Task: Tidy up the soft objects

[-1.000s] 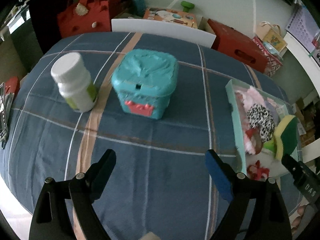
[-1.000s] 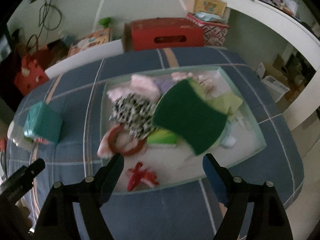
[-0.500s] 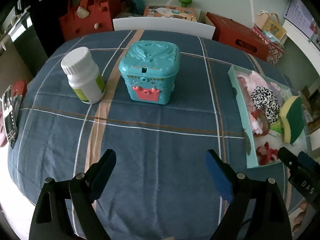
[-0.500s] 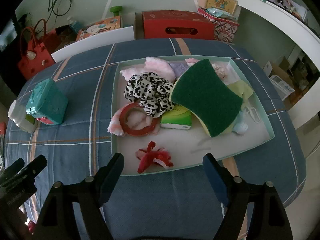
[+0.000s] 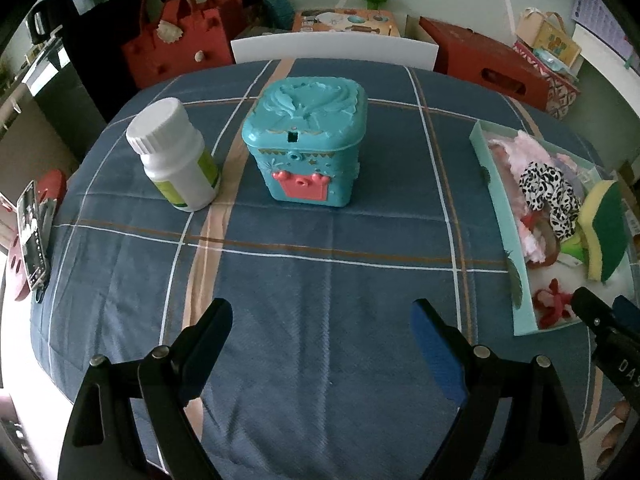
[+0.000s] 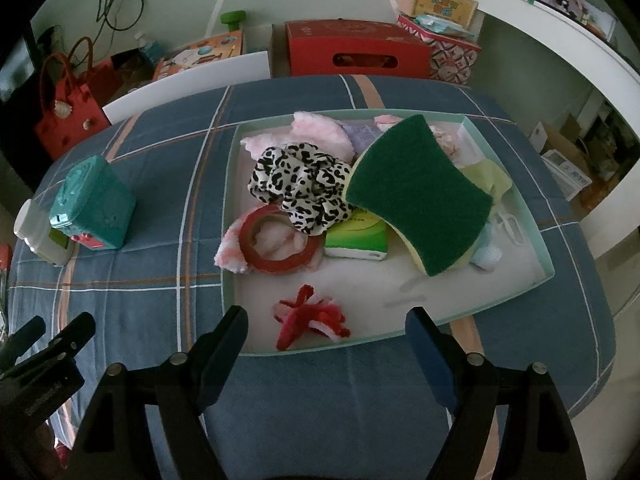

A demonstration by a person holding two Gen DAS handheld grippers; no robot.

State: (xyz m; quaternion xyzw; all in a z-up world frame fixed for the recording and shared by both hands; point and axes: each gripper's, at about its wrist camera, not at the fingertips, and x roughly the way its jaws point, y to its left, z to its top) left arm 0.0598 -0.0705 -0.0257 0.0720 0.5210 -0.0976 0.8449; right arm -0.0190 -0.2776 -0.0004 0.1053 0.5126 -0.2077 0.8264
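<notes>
Sponge [image 6: 420, 196] now rests in the tray [image 6: 548, 264] at 1 o'clock; my right tool [image 6: 326, 332] pulled back, spread and holding nothing, left tool [image 5: 322, 322] too. Soft stuff's gathered.

Left gripper [image 5: 322, 316] and right gripper [image 6: 322, 326]: black plastic frames, silver screws, blue-padded fingers [image 5: 436, 344]; white lettering partly visible.

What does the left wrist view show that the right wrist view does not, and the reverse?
Only the left wrist view shows the white bottle's cap and green label clearly, and the teal box's front. Only the right wrist view shows the red tape roll, the green tissue pack and the tray's whole inside. Both show the leopard scrunchie, the green sponge, the red pipe-cleaner figure and both open grippers.
</notes>
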